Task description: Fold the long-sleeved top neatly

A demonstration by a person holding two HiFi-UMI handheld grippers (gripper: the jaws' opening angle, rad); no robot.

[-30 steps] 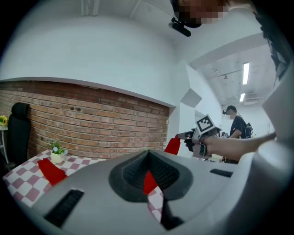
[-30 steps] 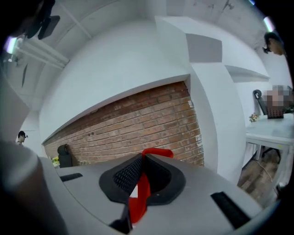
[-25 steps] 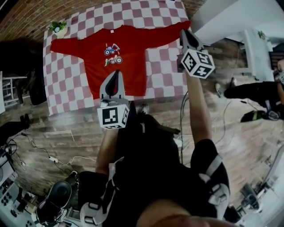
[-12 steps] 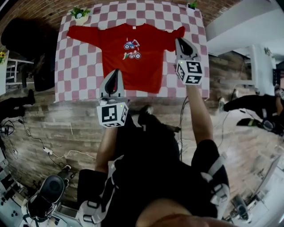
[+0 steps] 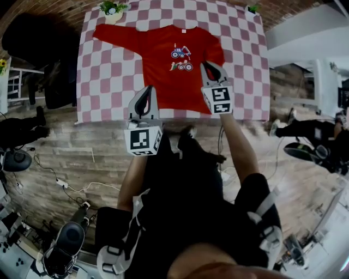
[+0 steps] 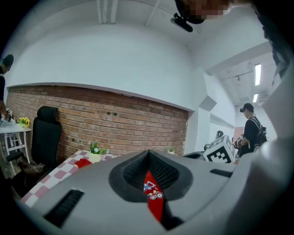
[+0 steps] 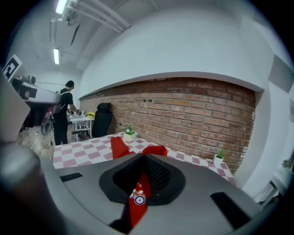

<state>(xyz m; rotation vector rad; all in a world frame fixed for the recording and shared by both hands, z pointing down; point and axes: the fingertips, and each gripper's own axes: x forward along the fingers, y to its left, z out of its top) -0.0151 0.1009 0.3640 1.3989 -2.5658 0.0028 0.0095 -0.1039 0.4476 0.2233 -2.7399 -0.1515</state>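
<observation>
A red long-sleeved top (image 5: 174, 82) with a tractor print lies flat on the pink-and-white checked table (image 5: 109, 82). Its left sleeve (image 5: 117, 35) stretches toward the far left corner. My right gripper (image 5: 210, 68) hovers over the top's right side, shut on the right sleeve. That sleeve is drawn in over the body and shows as a red hump (image 7: 155, 150) just beyond the jaws. My left gripper (image 5: 146, 92) is shut and empty near the hem's left corner at the table's front edge. The print shows through each jaw slit (image 6: 154, 195) (image 7: 137, 199).
A potted plant (image 5: 112, 8) stands at the far left corner of the table and a smaller one (image 5: 252, 8) at the far right. A black chair (image 5: 38, 49) and a white side table (image 5: 16, 82) stand to the left. A person (image 5: 311, 131) is at the right. Cables lie on the wooden floor.
The right gripper moved left and toward me over the top. The right sleeve, stretched out earlier, came in with it. The left gripper now sits closer to the hem.
</observation>
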